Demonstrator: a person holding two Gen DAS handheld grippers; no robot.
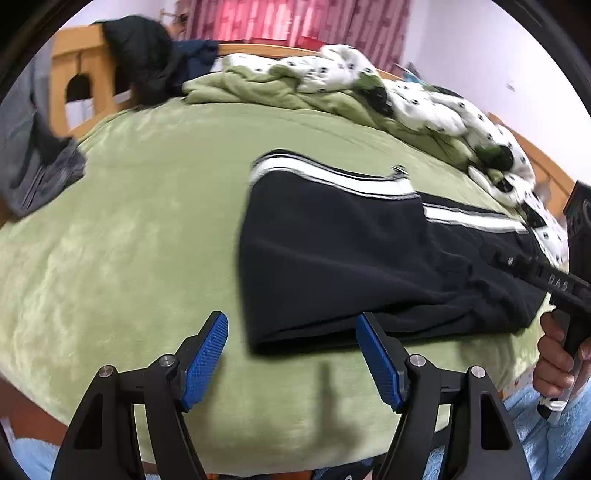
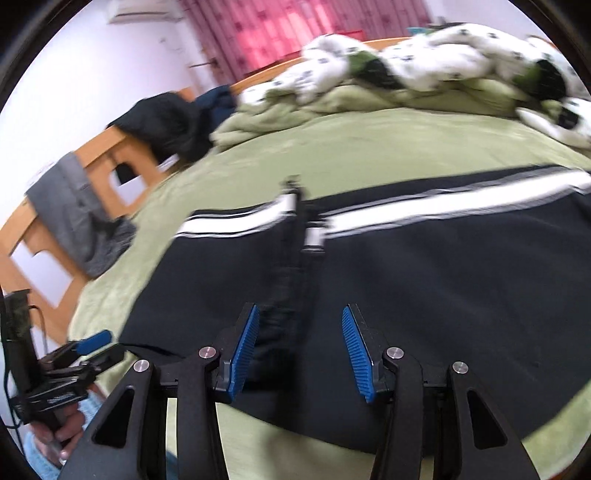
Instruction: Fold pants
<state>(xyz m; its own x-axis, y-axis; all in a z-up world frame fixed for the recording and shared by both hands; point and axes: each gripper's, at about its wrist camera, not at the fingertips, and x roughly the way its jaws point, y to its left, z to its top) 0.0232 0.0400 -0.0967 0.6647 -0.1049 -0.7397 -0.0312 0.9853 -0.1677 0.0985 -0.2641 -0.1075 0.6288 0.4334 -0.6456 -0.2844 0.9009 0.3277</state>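
Black pants (image 1: 351, 258) with white side stripes lie folded lengthwise on the green bed cover (image 1: 129, 221). My left gripper (image 1: 291, 354) is open and empty, just in front of the pants' near left corner. My right gripper (image 2: 299, 347) is open and empty, hovering over the near edge of the pants (image 2: 406, 295). The right gripper's body shows at the right edge of the left wrist view (image 1: 569, 288). The left gripper shows at the lower left of the right wrist view (image 2: 88, 350).
A rumpled green and white spotted duvet (image 1: 369, 88) lies along the far side of the bed. Dark clothes (image 1: 147, 59) and a grey garment (image 1: 33, 147) hang on the wooden bed frame (image 1: 74, 74) at the left. Pink curtains (image 1: 295, 18) hang behind.
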